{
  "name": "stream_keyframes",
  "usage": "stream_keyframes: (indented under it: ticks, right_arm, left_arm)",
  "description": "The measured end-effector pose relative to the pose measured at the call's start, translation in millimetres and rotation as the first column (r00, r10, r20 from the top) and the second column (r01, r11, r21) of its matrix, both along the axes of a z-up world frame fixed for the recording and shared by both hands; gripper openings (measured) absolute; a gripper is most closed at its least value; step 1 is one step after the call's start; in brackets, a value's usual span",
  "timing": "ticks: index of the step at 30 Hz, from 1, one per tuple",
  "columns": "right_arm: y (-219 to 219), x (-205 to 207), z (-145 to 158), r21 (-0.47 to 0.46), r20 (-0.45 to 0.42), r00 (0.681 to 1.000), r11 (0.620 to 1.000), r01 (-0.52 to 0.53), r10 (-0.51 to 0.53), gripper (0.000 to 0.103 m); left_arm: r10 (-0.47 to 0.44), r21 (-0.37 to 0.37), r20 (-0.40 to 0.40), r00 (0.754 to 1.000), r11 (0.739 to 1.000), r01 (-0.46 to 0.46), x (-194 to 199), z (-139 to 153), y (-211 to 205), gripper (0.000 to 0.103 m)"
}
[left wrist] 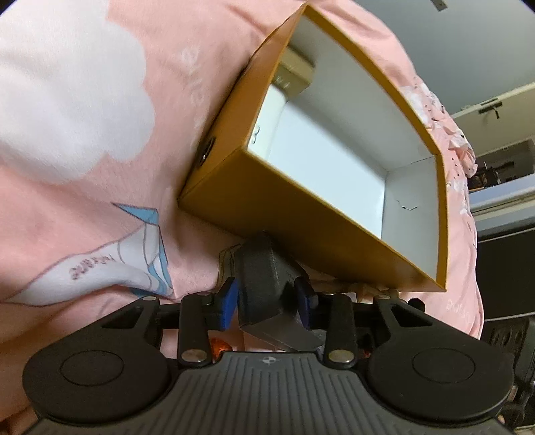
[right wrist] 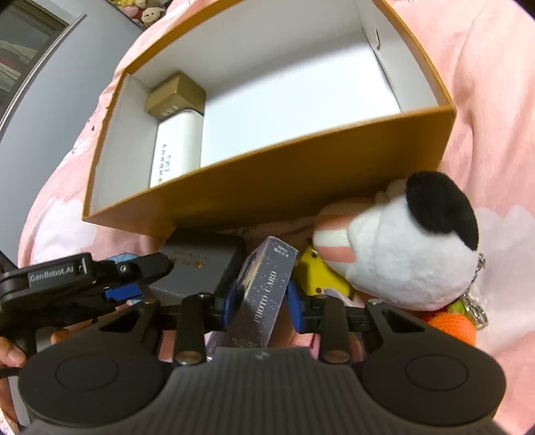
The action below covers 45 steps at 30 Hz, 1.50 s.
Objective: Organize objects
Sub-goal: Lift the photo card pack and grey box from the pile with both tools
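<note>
The dark grey box (left wrist: 264, 284) sits clamped between the blue pads of the left gripper (left wrist: 267, 299), just before the near wall of the orange box (right wrist: 267, 190) on the pink blanket (left wrist: 83, 200). The right gripper (right wrist: 259, 296) has its jaws pressed on the photo card box (right wrist: 264, 287). Beside it, a white plush toy (right wrist: 401, 254) leans at the same wall, and in the far left corner inside the orange box lies a white and gold case (right wrist: 177, 134).

home bedroom, pink printed bedsheet (left wrist: 100, 187), plush toys (right wrist: 147, 13)

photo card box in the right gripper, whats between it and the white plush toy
In the right wrist view, a yellow item lies between the photo card box and the white plush toy, partly tucked under the plush.
</note>
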State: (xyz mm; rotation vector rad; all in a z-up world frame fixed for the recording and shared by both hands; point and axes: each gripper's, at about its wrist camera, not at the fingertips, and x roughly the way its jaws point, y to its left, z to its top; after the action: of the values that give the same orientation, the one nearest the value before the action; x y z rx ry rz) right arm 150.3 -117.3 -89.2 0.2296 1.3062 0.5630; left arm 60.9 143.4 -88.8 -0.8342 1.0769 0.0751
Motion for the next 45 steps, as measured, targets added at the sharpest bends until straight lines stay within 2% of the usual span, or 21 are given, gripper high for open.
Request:
stream_keyframes:
  ticks: [4,11,18,27,32,37,38,43,45]
  right_arm:
    - [-3.5,0.6,5.1,0.028,-0.002,1.0,0.999,0.021,-0.021,0.03]
    - [-7.0,5.9,-8.2,0.068,-0.093,0.993,0.995,0.077,-0.07,0.029]
    - [-6.3,10.1,-32.0,0.109,-0.223,0.972,0.988,0.107,-0.08,0.03]
    - [-0.1,8.3,-25.9,0.092,-0.188,0.981,0.994,0.059,-0.041,0.032]
    - [2.6,12.2,-19.8,0.054,-0.155,0.988,0.998,0.025,-0.016,0.036]
    - [2.1,15.2,-21.2,0.056,-0.163,0.987,0.998,0.021,-0.011,0.036]
    - [2.0,15.3,-21.0,0.057,-0.164,0.986,0.998,0.02,-0.01,0.035]
    - [-3.0,15.5,-19.2,0.057,-0.142,0.99,0.998,0.0,0.008,0.033]
    - [-5.3,13.3,-16.1,0.061,-0.132,0.991,0.998,-0.009,0.017,0.031]
  left_arm:
    - [-0.024,0.065,0.008,1.0,0.998,0.024,-9.5,12.3,1.4,0.041]
    - [-0.019,0.085,-0.06,0.998,0.996,0.024,-9.5,6.0,9.3,0.041]
    - [0.004,0.042,-0.097,0.995,0.999,0.0,-13.7,-4.4,13.7,0.042]
    - [0.036,0.006,-0.149,0.988,0.999,-0.035,-11.1,-21.8,19.1,0.047]
    - [0.021,0.005,-0.168,0.986,1.0,-0.021,-6.2,-28.7,15.8,0.055]
    - [-0.027,-0.019,-0.19,0.981,1.0,0.024,2.7,-41.5,10.4,0.07]
    - [-0.026,-0.018,-0.191,0.981,1.0,0.023,3.1,-41.5,10.0,0.07]
    - [0.006,-0.027,-0.153,0.988,1.0,-0.01,-6.2,-29.4,13.9,0.053]
    - [0.001,-0.005,-0.133,0.991,1.0,-0.001,-10.0,-20.7,12.2,0.049]
